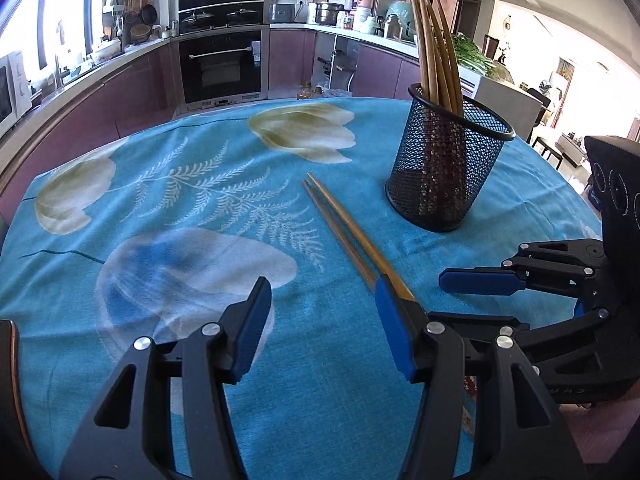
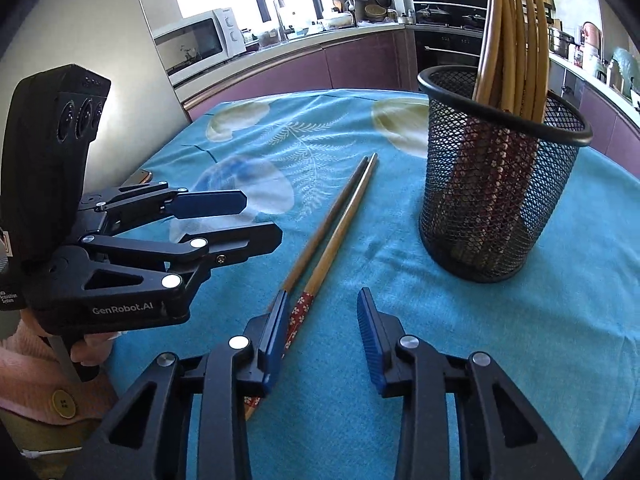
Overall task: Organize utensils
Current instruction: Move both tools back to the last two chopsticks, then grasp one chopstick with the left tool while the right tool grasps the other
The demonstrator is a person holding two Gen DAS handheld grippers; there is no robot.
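Note:
Two wooden chopsticks (image 1: 344, 224) lie side by side on the blue floral tablecloth (image 1: 180, 208); in the right wrist view (image 2: 336, 224) their red patterned ends point toward me. A black mesh cup (image 1: 446, 164) holds several upright chopsticks and stands to the right; it also shows in the right wrist view (image 2: 496, 176). My left gripper (image 1: 320, 320) is open and empty, its right finger just over the chopsticks' near ends. My right gripper (image 2: 324, 328) is open and empty, its left finger beside the chopsticks' red ends. Each gripper shows in the other's view: the right (image 1: 480, 282), the left (image 2: 232, 216).
The table's far edge (image 1: 280, 102) faces purple kitchen cabinets and an oven (image 1: 220, 64). A microwave (image 2: 196, 40) stands on the counter. A dark object (image 1: 8, 360) sits at the table's left edge.

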